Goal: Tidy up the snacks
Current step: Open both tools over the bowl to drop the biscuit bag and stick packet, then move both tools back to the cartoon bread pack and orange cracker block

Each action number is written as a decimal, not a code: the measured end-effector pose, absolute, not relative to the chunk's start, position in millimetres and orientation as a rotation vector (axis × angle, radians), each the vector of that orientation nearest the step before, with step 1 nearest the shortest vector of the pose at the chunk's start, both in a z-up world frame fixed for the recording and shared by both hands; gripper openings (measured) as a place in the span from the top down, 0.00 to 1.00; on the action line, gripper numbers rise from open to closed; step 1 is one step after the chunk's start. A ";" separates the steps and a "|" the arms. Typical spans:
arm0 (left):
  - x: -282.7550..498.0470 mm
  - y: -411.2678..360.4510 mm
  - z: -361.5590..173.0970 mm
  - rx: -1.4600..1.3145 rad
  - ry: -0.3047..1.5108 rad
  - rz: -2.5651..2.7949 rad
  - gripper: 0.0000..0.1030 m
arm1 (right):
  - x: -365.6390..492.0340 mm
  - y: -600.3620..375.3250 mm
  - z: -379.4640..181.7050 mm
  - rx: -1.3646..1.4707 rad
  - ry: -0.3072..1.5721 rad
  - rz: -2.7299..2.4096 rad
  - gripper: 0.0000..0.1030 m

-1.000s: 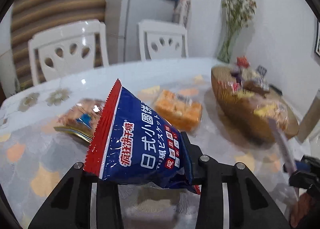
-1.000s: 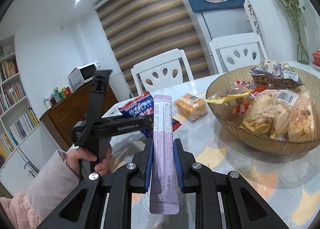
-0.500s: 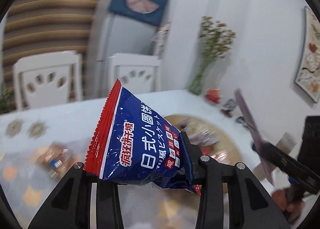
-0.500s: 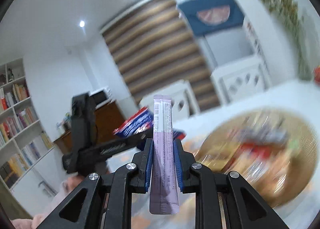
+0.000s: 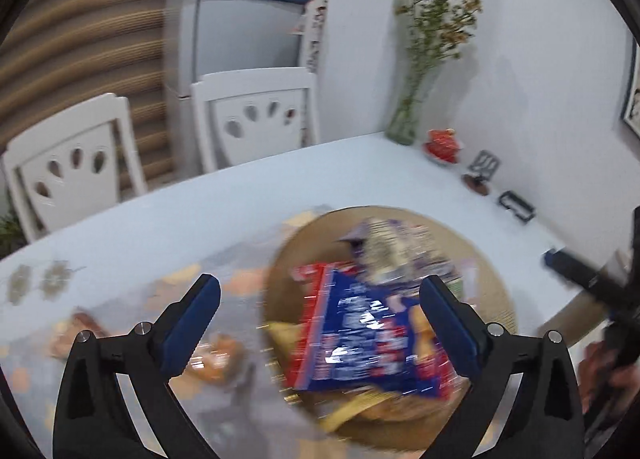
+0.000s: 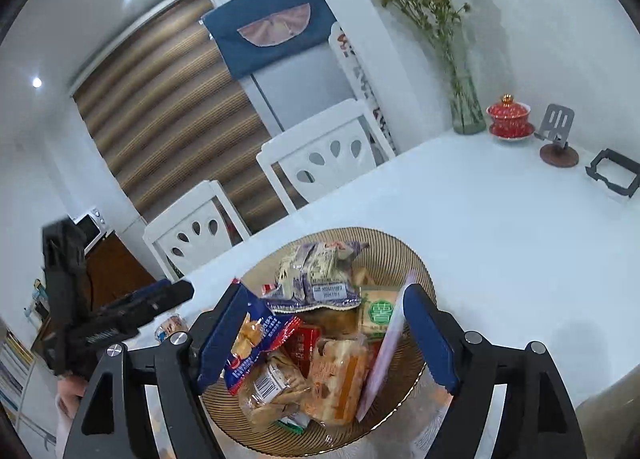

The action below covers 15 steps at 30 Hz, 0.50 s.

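Round ribbed amber glass bowl [image 6: 420, 263] of snacks on the white bench [image 6: 500, 219], blue and red biscuit bag [image 5: 360, 335] and pale purple stick sachet [image 6: 386, 347] lying inside it, left gripper [image 5: 320, 323] jaws wide apart above the bowl, right gripper [image 6: 320, 333] jaws wide apart above the bowl.

Bowl [image 6: 416, 259] sits on surface [image 6: 500, 219], snack packs [image 6: 320, 271] piled inside. Vase [image 6: 466, 111], lidded cup [image 6: 509, 119] far behind bowl. Two chairs [image 6: 320, 155] behind surface.

Left gripper [image 5: 320, 295] with jaws spread wide, nothing between the blue pads, right gripper [image 6: 322, 305] likewise spread wide and angled down, left hand [image 6: 70, 379] on its handle
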<state>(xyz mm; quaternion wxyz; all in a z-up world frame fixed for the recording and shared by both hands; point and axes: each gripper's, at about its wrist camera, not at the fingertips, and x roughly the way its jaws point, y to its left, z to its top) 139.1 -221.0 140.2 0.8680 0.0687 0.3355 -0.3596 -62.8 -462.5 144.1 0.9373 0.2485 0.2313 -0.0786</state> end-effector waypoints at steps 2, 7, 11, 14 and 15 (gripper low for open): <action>147.7 -201.6 143.1 0.144 0.691 -0.705 0.03 | -60.7 -448.6 153.1 0.493 0.454 -0.154 0.24; 170.9 -136.9 154.8 0.142 0.669 -0.510 0.02 | -37.5 -392.9 174.5 0.460 0.446 -0.037 0.16; 186.5 -84.3 153.3 0.143 0.702 -0.407 0.01 | 3.4 -328.2 177.6 0.393 0.498 0.062 0.13; 199.3 -47.7 141.5 0.130 0.725 -0.353 0.01 | 45.0 -285.6 163.0 0.411 0.561 0.132 0.13; 204.6 -39.1 134.5 0.130 0.735 -0.336 0.01 | 57.7 -274.4 155.7 0.418 0.588 0.142 0.13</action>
